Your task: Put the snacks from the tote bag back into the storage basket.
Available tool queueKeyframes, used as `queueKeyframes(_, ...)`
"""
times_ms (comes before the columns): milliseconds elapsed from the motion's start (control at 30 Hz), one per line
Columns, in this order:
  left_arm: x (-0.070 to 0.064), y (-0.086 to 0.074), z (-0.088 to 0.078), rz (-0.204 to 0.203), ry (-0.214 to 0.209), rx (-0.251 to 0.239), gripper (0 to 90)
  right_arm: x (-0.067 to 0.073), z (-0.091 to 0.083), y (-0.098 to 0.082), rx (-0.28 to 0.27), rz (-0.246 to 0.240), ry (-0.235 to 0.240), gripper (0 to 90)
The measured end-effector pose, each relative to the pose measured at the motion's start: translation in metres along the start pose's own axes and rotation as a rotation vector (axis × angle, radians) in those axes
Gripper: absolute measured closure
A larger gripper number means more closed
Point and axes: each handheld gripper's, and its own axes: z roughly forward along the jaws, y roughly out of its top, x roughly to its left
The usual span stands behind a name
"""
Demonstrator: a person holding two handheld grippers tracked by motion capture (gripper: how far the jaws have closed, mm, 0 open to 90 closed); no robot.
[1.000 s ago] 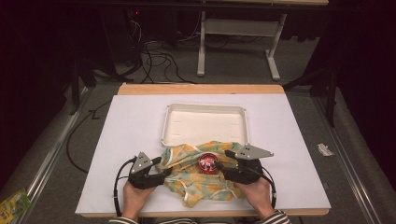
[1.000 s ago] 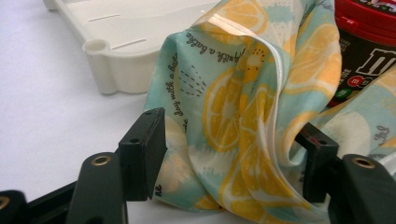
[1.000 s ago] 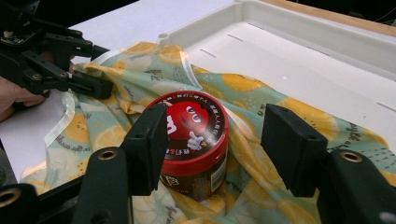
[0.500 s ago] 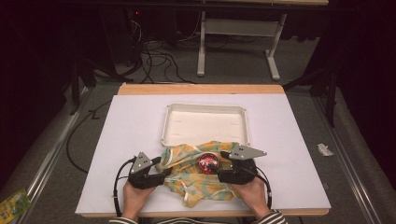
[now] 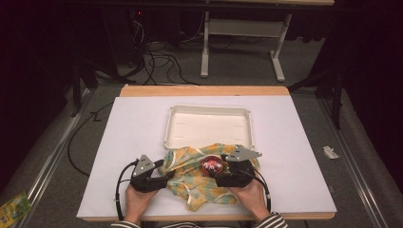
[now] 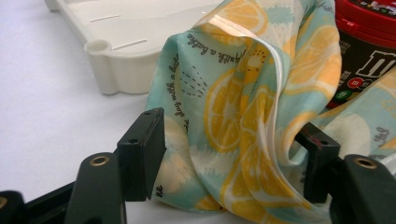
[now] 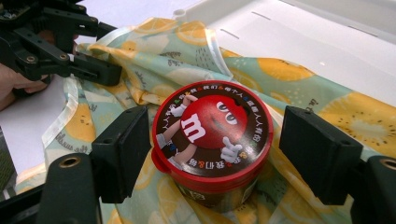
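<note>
A small can with a red M&M's lid [image 7: 212, 135] stands upright on a crumpled lemon-print cloth bag [image 5: 190, 164] near the table's front edge. My right gripper [image 7: 212, 154] is open around the can [image 5: 211, 165]. Its jaws have just been opening, and there is a clear gap beside the right pad. My left gripper [image 6: 231, 154] is open at the bag's left edge, with loose, uncompressed folds of the bag [image 6: 233, 116] billowing between its jaws. That left gripper [image 5: 166, 176] also appears in the right gripper view [image 7: 105, 51], where I cannot tell whether the can is inside the bag's mouth.
A shallow white tray [image 5: 209, 126] lies just behind the bag, which overlaps its near rim [image 6: 121, 51]. The white board [image 5: 294, 142] has bare room on both sides. Cables [image 5: 157, 57] and a table frame [image 5: 242, 28] are on the floor beyond.
The right gripper's jaws have spread away from the can, which stays standing on the bag. The right hand edged slightly left. The left gripper has not moved.
</note>
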Motion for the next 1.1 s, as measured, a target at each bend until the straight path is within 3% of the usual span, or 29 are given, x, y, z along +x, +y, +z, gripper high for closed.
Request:
queueKeyframes(667,0.000,0.000,0.000,0.002,0.003,-0.003,36.5,0.005,0.020,-0.002,0.066,-0.024,-0.037,22.1)
queueKeyframes(1100,0.000,0.000,0.000,-0.001,0.002,-0.008,36.5,0.007,0.025,-0.002,0.080,-0.036,-0.055,24.4)
